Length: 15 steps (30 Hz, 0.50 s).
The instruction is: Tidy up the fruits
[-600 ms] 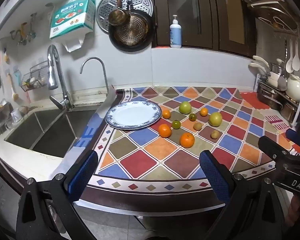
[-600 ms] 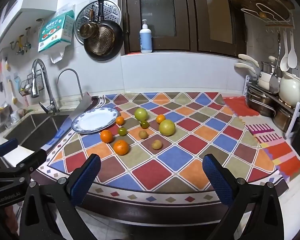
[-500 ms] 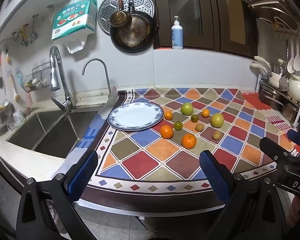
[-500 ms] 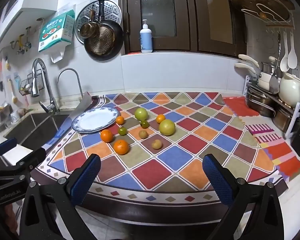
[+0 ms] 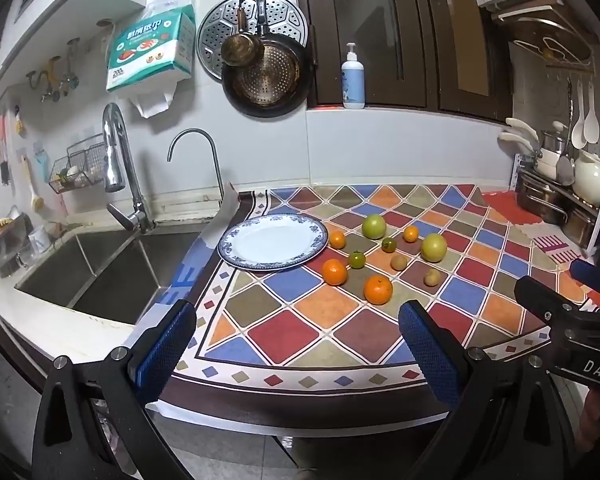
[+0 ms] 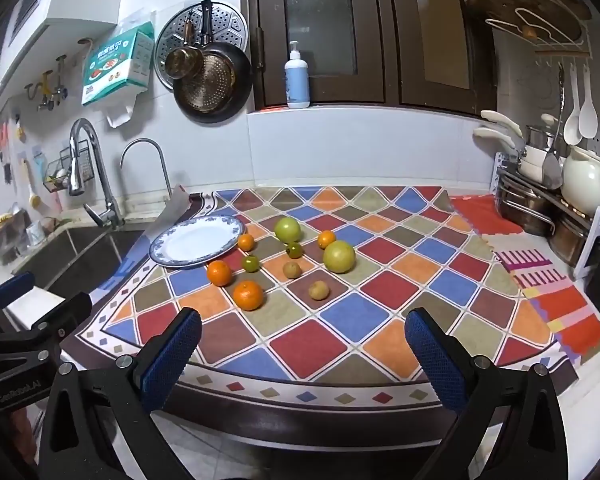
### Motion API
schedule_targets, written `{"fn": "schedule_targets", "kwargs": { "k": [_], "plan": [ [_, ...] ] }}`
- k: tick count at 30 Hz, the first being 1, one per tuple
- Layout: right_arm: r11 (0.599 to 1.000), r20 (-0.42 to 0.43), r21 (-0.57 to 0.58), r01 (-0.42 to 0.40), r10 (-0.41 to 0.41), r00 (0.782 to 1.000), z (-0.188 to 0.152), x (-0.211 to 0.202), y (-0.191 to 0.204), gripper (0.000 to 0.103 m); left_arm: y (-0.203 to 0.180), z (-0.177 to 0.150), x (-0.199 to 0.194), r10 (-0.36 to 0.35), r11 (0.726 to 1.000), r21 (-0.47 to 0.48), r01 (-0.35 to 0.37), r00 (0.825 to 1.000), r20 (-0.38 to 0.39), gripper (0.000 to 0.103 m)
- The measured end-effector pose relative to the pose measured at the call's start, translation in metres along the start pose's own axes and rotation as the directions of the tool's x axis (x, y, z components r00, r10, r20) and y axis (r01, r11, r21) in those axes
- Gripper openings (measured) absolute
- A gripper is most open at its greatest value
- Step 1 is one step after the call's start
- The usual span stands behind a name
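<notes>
ten fruits [image 5: 378,289] lie loose on the worktop [image 5: 292,336] just right of the empty plate [image 5: 273,242]; both the left gripper [image 5: 296,338] and right gripper [image 6: 302,342], fingers wide apart and empty, have edged slightly closer, sorting not yet begun.
</notes>
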State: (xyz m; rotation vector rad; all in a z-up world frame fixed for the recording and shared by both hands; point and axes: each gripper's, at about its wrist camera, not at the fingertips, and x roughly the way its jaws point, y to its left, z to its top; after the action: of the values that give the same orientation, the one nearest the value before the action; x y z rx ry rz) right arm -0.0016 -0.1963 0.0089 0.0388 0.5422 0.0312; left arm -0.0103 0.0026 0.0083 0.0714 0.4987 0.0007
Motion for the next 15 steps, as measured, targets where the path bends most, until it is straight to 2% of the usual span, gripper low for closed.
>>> {"fn": "schedule_targets", "kwargs": {
  "k": [15],
  "plan": [
    [1.000,-0.003,-0.002,-0.010,0.010,1.000,-0.0009,0.0008,-0.0001,0.102,-0.0028,-0.0007,-0.0026,-0.004,1.000,0.000,0.004,1.000,0.020,0.103]
  ]
}}
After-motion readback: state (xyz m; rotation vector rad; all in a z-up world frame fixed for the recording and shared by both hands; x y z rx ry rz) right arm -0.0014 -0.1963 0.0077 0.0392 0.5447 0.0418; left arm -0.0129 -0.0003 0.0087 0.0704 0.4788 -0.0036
